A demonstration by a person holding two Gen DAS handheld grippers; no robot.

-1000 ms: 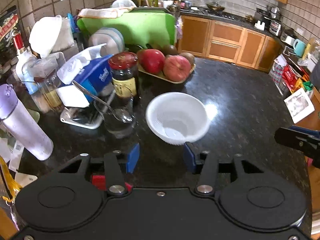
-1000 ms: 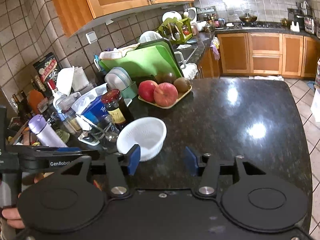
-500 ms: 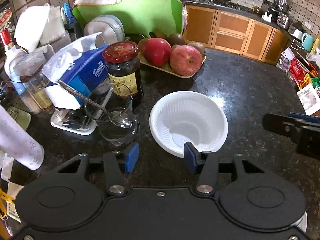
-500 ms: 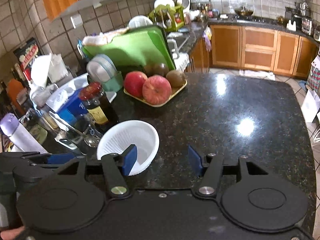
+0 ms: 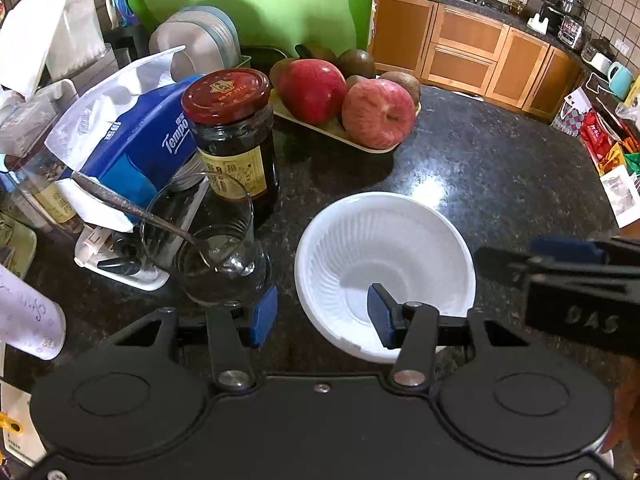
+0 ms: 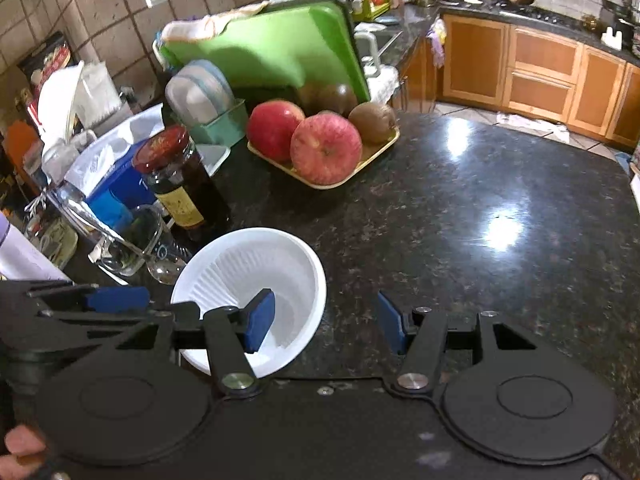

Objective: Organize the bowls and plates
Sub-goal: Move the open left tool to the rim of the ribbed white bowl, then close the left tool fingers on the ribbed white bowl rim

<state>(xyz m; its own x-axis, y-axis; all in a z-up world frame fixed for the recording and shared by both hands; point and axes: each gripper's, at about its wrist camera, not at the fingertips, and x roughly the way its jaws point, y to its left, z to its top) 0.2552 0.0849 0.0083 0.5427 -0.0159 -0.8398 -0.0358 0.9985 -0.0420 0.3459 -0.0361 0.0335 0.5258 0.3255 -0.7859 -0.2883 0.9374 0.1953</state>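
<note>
A white ribbed plastic bowl (image 5: pixel 384 256) stands upright on the dark granite counter (image 5: pixel 500 168). My left gripper (image 5: pixel 322 316) is open; its right pad is over the bowl's near inside and its left pad is outside the bowl's left rim. My right gripper (image 6: pixel 326 320) is open; its left pad is over the inside of the bowl (image 6: pixel 248 264) and its right pad is outside over the counter (image 6: pixel 480 208). The right gripper also shows at the right edge of the left wrist view (image 5: pixel 568 252). Stacked plates (image 5: pixel 200 46) stand in a rack at the back.
A glass with a spoon (image 5: pixel 212 248) and a dark jar with a red lid (image 5: pixel 234 140) stand just left of the bowl. A tray of apples and kiwis (image 5: pixel 348 108) lies behind it. A tissue pack (image 5: pixel 132 148) and a green board (image 5: pixel 256 8) are at the back left.
Both grippers moved forward and down onto the bowl. One pad of each now reaches over the bowl's rim. The bowl has not moved.
</note>
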